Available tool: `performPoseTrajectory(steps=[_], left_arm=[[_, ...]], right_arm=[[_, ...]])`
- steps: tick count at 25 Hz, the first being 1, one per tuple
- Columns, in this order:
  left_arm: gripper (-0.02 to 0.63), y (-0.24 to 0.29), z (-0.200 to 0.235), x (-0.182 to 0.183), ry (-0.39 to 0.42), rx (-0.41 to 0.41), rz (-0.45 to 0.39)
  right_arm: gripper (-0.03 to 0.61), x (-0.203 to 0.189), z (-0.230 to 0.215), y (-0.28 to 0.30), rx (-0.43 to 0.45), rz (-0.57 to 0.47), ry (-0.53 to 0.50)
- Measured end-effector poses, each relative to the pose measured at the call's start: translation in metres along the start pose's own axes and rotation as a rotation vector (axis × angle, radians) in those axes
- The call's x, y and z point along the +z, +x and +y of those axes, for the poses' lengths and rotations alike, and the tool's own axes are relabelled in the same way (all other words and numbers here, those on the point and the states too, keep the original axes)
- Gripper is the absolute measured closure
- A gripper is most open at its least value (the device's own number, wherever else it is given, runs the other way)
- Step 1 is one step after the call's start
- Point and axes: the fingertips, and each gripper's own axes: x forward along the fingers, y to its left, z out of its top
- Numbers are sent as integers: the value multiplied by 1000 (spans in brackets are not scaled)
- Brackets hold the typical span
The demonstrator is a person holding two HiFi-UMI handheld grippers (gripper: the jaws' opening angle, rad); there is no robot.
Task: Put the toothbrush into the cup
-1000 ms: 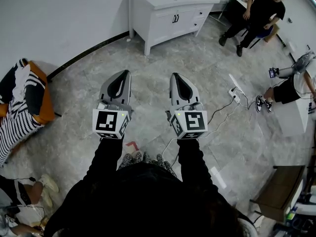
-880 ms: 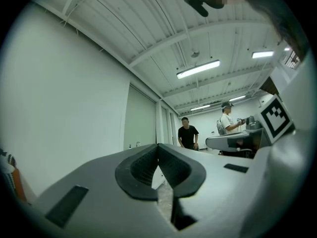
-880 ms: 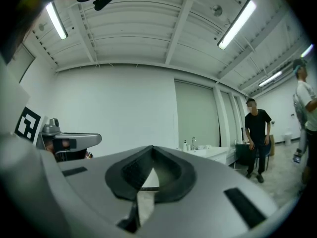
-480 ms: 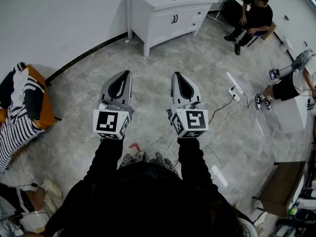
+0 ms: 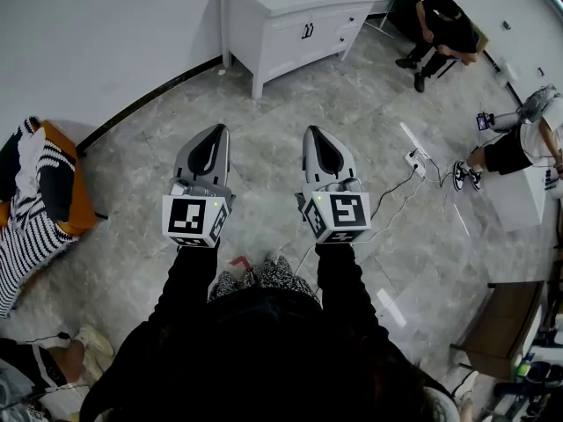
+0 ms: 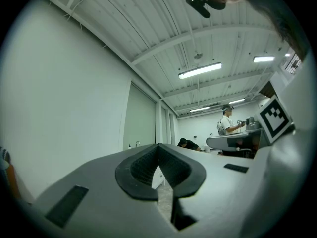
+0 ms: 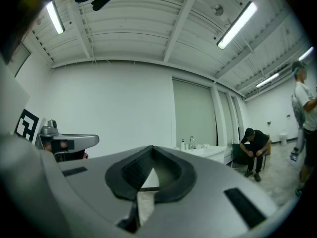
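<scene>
Both grippers are held out level in front of me, side by side over a grey marble floor. My left gripper (image 5: 218, 130) is shut with nothing between its jaws, and so is my right gripper (image 5: 312, 133). A white vanity cabinet (image 5: 290, 25) with a sink stands ahead against the wall; in the right gripper view the same vanity cabinet (image 7: 208, 152) shows a faucet and small bottles on top. No toothbrush or cup can be made out in any view.
A person in black (image 5: 444, 29) sits on a chair at the far right. An orange seat (image 5: 48, 192) with striped cloth stands at left. A power strip with cables (image 5: 413, 161) lies on the floor at right, beside another person's legs (image 5: 501, 152).
Both grippers have moved forward toward the white vanity, staying shut and side by side. The view has shifted slightly; the seated person now appears further left in the picture.
</scene>
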Motion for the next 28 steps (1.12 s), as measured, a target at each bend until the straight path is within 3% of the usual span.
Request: performPoseTrajectory(steps=[10, 28], left_arm=[[606, 52, 16, -9, 21, 11, 10], [606, 223, 35, -23, 36, 41, 18]], right_arm=[[574, -7, -34, 50, 10, -2, 13], [574, -9, -149, 186, 35, -18, 21]])
